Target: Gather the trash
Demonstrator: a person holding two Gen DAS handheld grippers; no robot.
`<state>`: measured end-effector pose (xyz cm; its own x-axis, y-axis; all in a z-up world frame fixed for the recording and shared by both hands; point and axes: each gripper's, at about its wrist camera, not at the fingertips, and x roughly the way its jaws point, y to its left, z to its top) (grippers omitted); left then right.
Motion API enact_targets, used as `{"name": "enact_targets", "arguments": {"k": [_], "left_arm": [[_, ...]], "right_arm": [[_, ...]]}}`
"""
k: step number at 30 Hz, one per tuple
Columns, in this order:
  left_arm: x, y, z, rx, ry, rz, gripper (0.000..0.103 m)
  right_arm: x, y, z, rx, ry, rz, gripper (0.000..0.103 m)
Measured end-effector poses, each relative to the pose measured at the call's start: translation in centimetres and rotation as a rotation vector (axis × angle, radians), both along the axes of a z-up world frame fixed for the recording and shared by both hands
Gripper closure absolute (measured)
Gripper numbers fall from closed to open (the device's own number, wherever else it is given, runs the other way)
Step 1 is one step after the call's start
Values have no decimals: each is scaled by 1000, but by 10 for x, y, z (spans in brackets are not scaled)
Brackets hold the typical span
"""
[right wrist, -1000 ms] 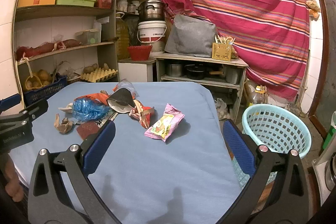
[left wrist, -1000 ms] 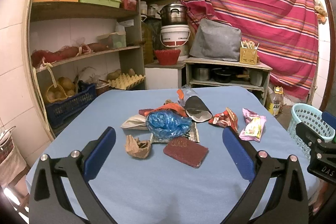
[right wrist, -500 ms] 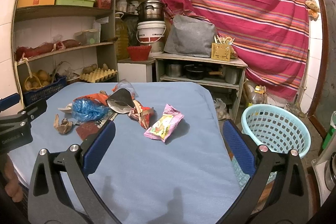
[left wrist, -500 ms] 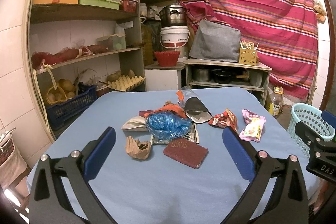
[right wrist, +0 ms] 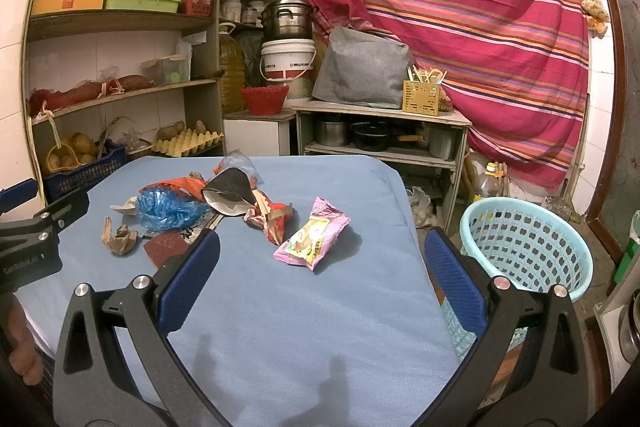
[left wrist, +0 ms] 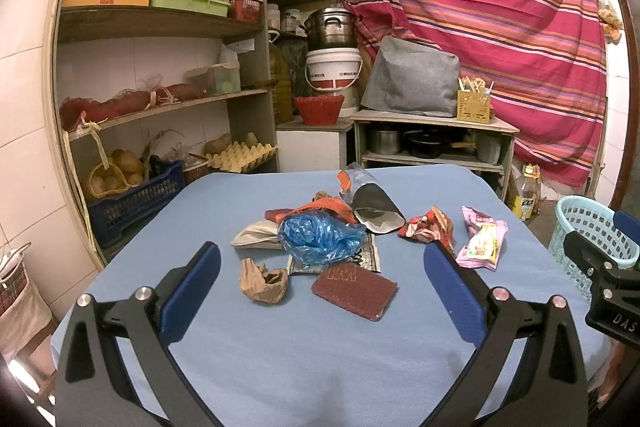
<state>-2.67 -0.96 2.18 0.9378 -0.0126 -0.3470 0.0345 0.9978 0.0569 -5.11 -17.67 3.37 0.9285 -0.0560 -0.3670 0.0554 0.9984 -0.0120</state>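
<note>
Beyond table (right wrist: 280, 327) rt edge: basket (right wrist: 524, 247); both claws wide.

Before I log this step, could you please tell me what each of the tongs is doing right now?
Left tongs: open, holding nothing.
Right tongs: open, holding nothing.

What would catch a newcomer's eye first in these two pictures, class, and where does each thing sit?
First, the heap of trash in the middle of the blue table: a crumpled blue plastic bag at its centre, with a pink snack wrapper lying apart on its right. Next, the striped red cloth hung across the back wall. Then the pale blue basket on the floor beside the table's right edge.
</note>
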Motion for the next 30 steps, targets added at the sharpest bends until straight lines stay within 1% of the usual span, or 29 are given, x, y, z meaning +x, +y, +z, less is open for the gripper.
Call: {"name": "enact_targets", "arguments": {"k": [19, 30], "left_arm": [[0, 2, 0, -2, 5, 0, 4], [10, 12, -6, 0, 37, 8, 4]], "right_arm": [[1, 0, 0, -1, 1, -1, 4], [5, -4, -5, -12, 9, -4, 4]]}}
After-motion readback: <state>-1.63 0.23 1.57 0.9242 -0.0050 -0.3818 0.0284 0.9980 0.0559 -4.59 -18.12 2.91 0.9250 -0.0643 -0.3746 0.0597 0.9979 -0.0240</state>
